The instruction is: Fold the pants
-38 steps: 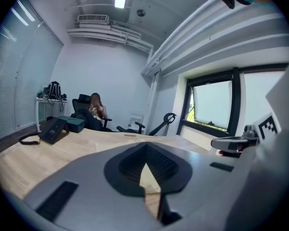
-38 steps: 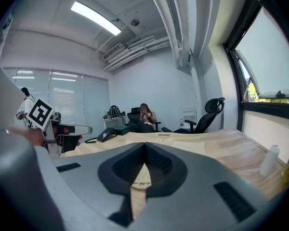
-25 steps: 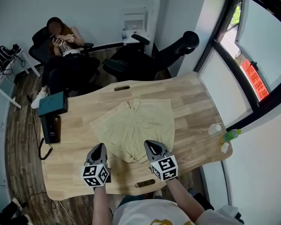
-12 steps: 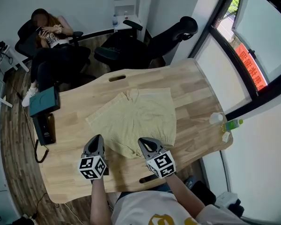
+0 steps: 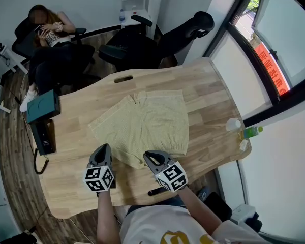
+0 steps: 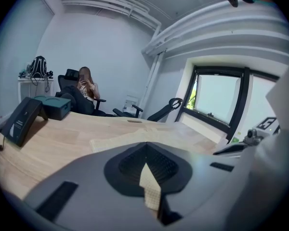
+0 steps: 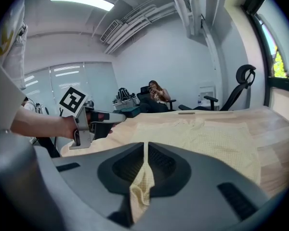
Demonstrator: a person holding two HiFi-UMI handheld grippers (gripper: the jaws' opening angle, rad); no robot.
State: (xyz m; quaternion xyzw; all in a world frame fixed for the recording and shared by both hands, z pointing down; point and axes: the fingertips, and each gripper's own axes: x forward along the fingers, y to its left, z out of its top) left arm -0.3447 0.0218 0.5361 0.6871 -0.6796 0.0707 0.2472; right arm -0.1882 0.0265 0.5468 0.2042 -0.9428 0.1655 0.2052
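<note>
Both the left gripper (image 5: pixel 102 150) and the right gripper (image 5: pixel 149 156) pinch the near hem of the pale yellow, waffle-textured pants (image 5: pixel 145 123), which lie spread on the light wood-grain desk (image 5: pixel 206 103). Black-and-white square markers cover each gripper's cube.

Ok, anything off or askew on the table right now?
Nothing spilled or damaged. The pants lie skewed on the table, one leg splayed toward the left edge. The left hand-held gripper and right hand-held gripper each pinch the near hem.
</note>
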